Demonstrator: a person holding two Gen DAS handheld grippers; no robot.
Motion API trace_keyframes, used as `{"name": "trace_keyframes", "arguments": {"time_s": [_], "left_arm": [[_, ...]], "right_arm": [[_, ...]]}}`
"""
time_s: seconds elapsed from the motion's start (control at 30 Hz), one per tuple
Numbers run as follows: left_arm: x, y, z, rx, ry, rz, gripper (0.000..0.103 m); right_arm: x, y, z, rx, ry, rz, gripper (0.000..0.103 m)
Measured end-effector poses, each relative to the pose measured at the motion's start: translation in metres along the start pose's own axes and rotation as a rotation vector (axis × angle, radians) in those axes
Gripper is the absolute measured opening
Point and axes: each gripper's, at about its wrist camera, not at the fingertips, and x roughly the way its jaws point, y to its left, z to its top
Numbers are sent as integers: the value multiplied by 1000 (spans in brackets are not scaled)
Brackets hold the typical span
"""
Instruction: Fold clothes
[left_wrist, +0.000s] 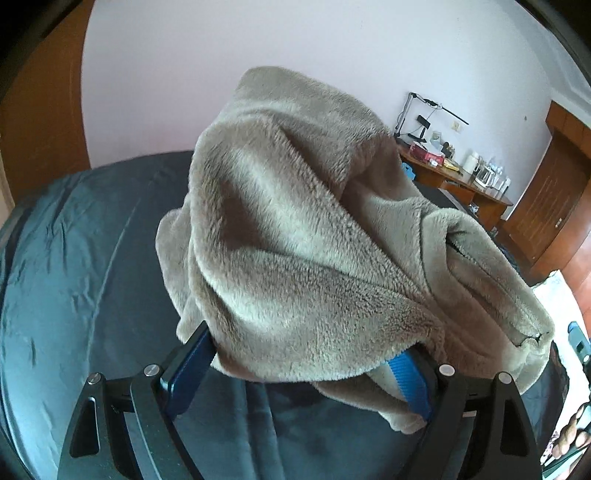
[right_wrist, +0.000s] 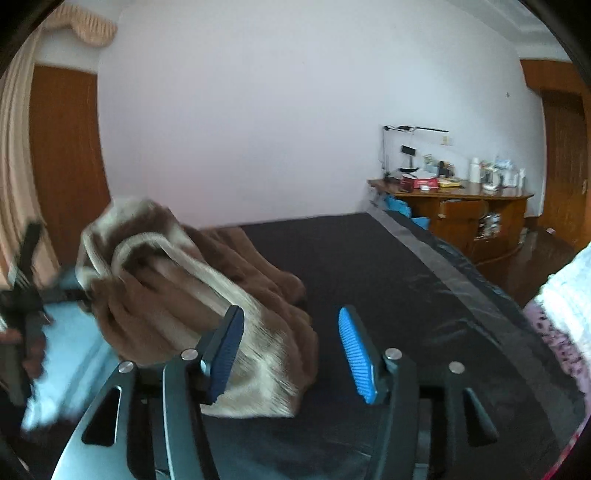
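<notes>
Left gripper (left_wrist: 306, 373) jaws spread wide, fluffy beige-brown garment (left_wrist: 314, 240) draped over and bunched between them; whether pads press it, cannot tell. Garment lifted off dark bed (left_wrist: 74, 258), bulk hanging in front of gripper, lower folds trailing toward bed.

Right gripper (right_wrist: 291, 354) jaws parted, nothing between them; garment's edge just beside its left finger (right_wrist: 225, 350), outside gap. Garment blurred in this view.

Wooden worktop (right_wrist: 461, 206) with clutter against far wall.
</notes>
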Motion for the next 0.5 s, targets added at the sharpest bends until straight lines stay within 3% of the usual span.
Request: {"name": "trace_keyframes", "arguments": {"time_s": [0.17,0.3,0.5], "left_arm": [[-14,7,-11,-27,-12,-11,91],[-31,19,-23,-7,-34,-18,91],[-47,24,-21,9,-82,-100,91]], "right_arm": [[9,25,20,32,-6,173,58],[36,73,39,-9,27,321,58],[92,132,46,-88,122,368,58]]}}
